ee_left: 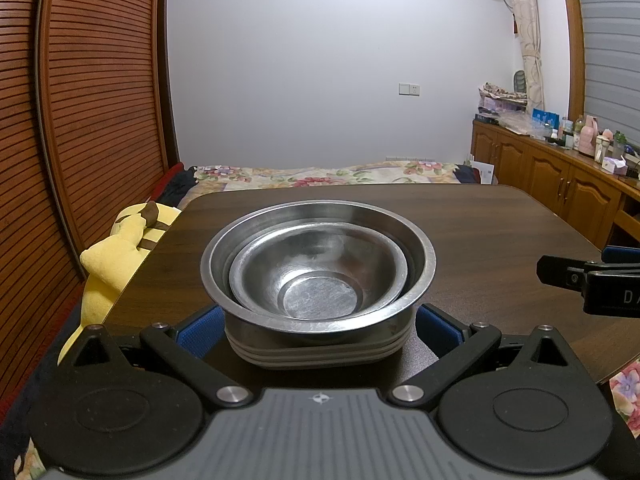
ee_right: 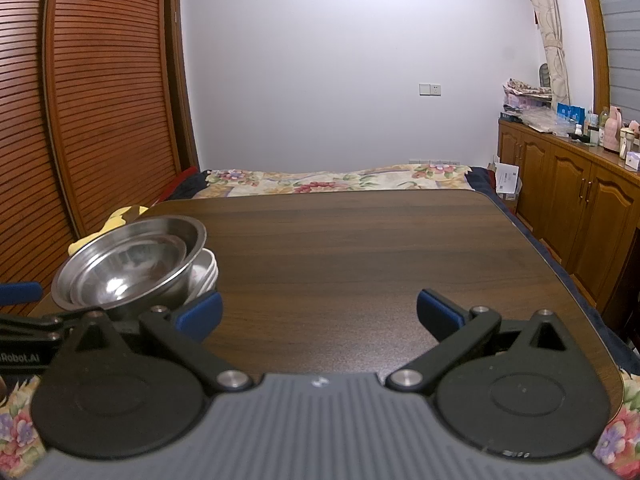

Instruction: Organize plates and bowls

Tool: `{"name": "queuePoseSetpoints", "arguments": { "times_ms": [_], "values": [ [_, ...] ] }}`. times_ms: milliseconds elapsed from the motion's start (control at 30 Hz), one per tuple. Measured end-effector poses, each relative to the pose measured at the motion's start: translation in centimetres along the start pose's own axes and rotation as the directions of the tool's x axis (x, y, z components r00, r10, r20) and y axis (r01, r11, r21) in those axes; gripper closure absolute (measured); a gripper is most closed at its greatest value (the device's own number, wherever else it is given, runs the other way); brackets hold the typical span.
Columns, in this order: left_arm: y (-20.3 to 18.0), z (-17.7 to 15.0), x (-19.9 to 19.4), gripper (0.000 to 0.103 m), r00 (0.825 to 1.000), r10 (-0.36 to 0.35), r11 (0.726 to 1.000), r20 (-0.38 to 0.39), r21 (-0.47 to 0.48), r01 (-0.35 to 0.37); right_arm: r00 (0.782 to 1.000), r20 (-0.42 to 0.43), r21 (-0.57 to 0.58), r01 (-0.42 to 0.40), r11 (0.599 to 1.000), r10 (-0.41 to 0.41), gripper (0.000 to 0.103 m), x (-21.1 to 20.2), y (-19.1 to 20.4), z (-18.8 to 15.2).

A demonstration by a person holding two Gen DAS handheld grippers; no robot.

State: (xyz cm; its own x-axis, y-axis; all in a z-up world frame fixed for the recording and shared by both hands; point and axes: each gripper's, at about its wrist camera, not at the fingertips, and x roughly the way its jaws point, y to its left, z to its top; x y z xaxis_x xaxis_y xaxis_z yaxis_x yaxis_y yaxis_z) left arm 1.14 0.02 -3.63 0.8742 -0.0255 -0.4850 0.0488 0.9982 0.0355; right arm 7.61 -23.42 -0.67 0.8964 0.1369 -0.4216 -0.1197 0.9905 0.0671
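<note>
So the dark wood desk (ee_right: 360, 248) takes up most of both views, and it's bare apart from one stack sitting toward its left side, with a bed behind it at the far end and a yellow plush toy (ee_left: 120, 256) off the left edge.

The stack: a big steel bowl (ee_left: 318, 264) with a smaller steel bowl (ee_left: 320, 268) nested inside it, both sitting on a pile of pale plates (ee_left: 316, 350). From the right wrist view the plates peek out white under the bowl on the right side.

My guess on handling: the bowls are thin stainless, so light and stiff but slick, and they'd slide on each other if tipped. The plates look ceramic, so heavier and chippable. I'd take the bowls by pinching the rim wall, or carry the whole pile from the plate edges, kept level.

The left gripper (ee_left: 318, 326) has its jaws spread wide with the stack right between the blue pads, near end of the pile just inside them. I can't tell if the pads touch the plates; looks like small gaps on both sides.

The right gripper (ee_right: 320, 312) is also spread wide and holding nothing, hovering over bare desk, with the stack off to its left just beyond the left pad.
</note>
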Motion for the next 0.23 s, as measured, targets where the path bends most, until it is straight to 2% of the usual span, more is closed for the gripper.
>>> {"name": "queuePoseSetpoints", "arguments": {
  "times_ms": [233],
  "values": [
    [0.02, 0.01, 0.05, 0.0, 1.0, 0.0, 1.0, -0.003, 0.0, 0.0, 1.0, 0.001, 0.001, 0.003, 1.0, -0.003, 0.0, -0.01, 0.0, 0.02]
  ]
}}
